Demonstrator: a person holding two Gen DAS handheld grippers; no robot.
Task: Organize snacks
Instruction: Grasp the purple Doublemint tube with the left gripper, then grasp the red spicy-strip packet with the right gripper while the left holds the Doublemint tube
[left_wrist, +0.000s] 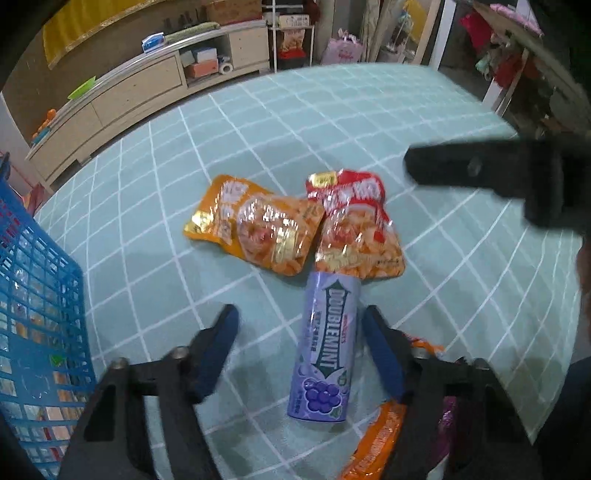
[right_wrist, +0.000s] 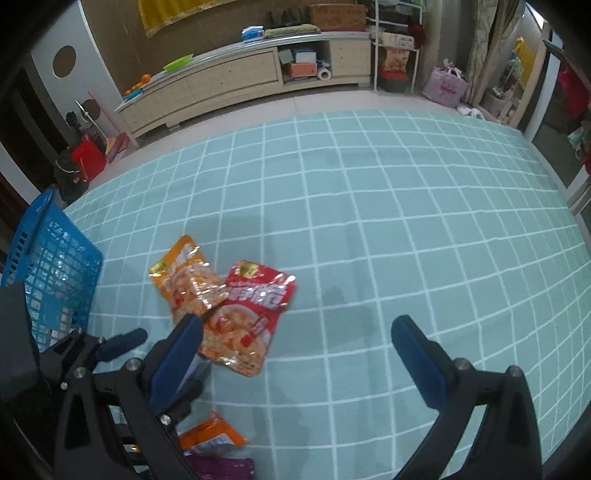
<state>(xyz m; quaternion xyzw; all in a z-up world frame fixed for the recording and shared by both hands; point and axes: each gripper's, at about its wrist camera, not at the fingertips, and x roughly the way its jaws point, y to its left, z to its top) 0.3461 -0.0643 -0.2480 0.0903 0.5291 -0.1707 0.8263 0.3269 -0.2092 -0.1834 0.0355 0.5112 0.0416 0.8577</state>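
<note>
done: some snacks in basket (left_wrist: 40, 295), left edge
left: gum tube (left_wrist: 325, 347), 2 bags (left_wrist: 255, 225), more pkts at bottom, on tabletop (left_wrist: 369, 118)
left tongs (left_wrist: 301, 343): apart around tube, no squeeze yet
right tongs (right_wrist: 297, 345): wide apart, nothing in them

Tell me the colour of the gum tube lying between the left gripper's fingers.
Light purple, with grapes pictured, on the gum tube; clearest in the left wrist view.

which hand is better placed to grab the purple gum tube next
Left. The left gripper already straddles the purple gum tube, fingers either side but not yet touching. The right gripper hangs open over bare mat.
</note>
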